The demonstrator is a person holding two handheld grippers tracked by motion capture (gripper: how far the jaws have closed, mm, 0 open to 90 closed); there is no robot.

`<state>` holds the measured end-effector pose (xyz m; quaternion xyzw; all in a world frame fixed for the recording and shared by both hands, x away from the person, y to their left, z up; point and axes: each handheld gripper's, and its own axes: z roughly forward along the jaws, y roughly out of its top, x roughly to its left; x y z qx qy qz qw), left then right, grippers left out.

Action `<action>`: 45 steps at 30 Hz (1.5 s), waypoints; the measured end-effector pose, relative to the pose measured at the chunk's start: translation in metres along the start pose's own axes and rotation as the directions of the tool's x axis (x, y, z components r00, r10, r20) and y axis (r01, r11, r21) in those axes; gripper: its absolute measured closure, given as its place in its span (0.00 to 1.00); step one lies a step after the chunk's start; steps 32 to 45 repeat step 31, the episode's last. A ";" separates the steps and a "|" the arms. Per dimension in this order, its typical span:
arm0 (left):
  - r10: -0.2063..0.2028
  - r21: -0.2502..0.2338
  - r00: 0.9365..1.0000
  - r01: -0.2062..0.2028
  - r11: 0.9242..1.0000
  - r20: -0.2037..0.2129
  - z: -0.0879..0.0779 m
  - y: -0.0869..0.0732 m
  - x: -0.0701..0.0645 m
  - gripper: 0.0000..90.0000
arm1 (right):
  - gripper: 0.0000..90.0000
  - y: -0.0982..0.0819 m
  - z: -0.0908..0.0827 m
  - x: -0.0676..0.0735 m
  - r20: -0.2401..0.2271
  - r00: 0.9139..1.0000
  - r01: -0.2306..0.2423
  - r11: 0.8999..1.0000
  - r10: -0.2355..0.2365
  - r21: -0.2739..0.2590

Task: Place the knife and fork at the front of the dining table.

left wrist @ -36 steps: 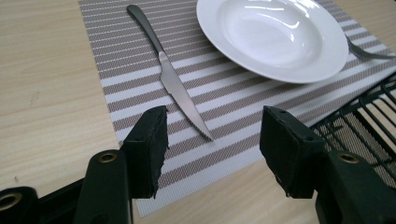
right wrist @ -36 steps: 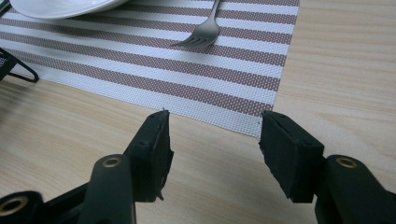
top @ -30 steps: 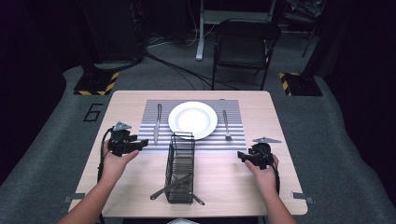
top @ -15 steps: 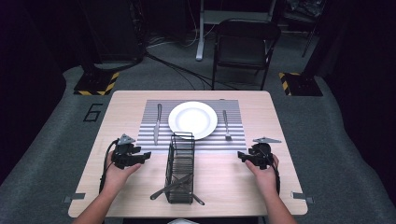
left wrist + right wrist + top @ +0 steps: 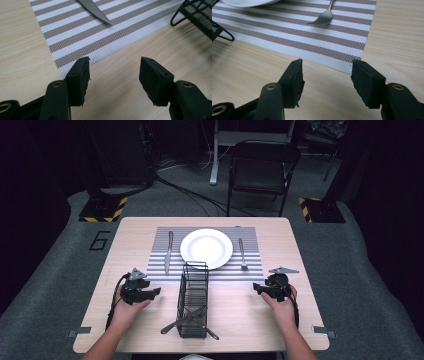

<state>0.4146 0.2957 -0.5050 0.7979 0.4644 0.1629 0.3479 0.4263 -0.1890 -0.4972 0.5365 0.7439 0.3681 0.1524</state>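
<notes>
Both grippers, L (image 5: 156,292) & R (image 5: 256,287), spread, empty (near placemat (image 5: 250,270)).

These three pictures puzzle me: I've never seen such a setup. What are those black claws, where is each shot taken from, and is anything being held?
A person sits at a table with a hand-held gripper in each hand: left gripper, right gripper. The wide picture comes from a camera overhead; the two close-ups come from cameras riding on the grippers, looking along their black jaws. On a striped mat lie a knife, a plate and a fork. In front stands a wire basket with cutlery sticking out. Both grippers are open, holding nothing.
</notes>
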 end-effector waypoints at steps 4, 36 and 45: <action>0.015 0.011 1.000 -0.014 1.000 -0.017 0.002 -0.002 0.001 0.46 | 0.47 0.000 0.002 0.001 -0.006 1.000 0.015 1.000 -0.015 0.005; 0.055 0.034 0.997 -0.053 0.998 -0.062 0.006 -0.007 0.007 0.46 | 0.43 -0.005 0.015 0.032 0.020 0.973 0.230 0.972 -0.231 0.036; 0.055 0.034 0.997 -0.053 0.998 -0.062 0.006 -0.007 0.007 0.46 | 0.43 -0.005 0.015 0.032 0.020 0.973 0.230 0.972 -0.231 0.036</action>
